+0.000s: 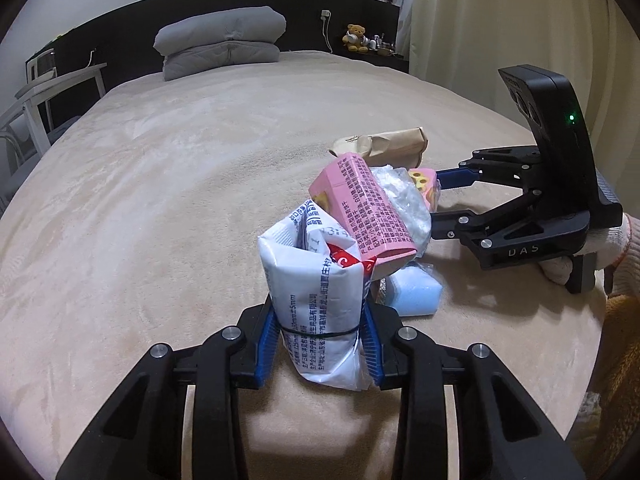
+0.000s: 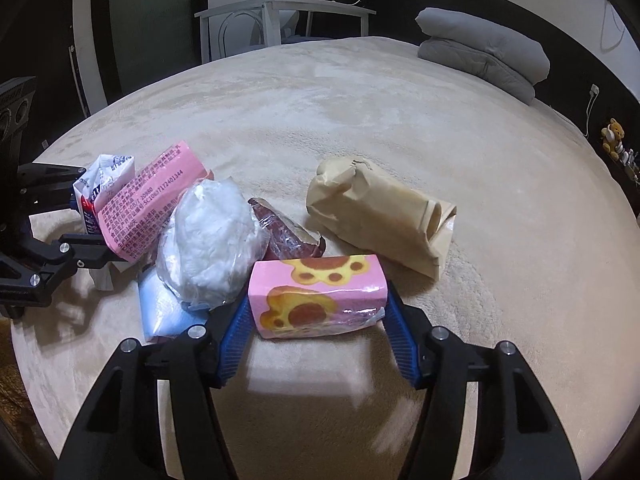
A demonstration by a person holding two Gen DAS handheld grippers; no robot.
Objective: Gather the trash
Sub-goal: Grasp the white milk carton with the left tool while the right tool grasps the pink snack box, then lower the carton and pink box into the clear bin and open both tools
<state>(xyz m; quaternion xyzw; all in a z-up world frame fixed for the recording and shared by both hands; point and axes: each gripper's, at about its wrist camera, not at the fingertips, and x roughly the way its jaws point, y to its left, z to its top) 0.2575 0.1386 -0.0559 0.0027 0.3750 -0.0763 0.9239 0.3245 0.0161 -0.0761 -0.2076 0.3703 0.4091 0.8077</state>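
Observation:
Trash lies heaped on a beige bed (image 1: pixel 160 180). My left gripper (image 1: pixel 320 320) is shut on a crumpled white packet with blue print (image 1: pixel 308 280), which stands upright between the blue pads. My right gripper (image 2: pixel 318 308) is shut on a pink box with paw-print cookies (image 2: pixel 320 292), its pads pressing on the box's two ends. Leaning between the two is a pink carton with printed text (image 2: pixel 148 200). A wad of clear plastic (image 2: pixel 212 236), a light blue packet (image 2: pixel 164 308) and a dark red wrapper (image 2: pixel 280 232) sit beside it. A brown paper bag (image 2: pixel 380 216) lies just beyond.
A folded grey quilt (image 1: pixel 220 40) lies at the head of the bed against a dark headboard. A white table with a chair (image 2: pixel 280 12) stands past the bed's far edge. A gloved hand (image 1: pixel 600 248) holds the right gripper. A teddy bear (image 1: pixel 354 36) sits on the bedside shelf.

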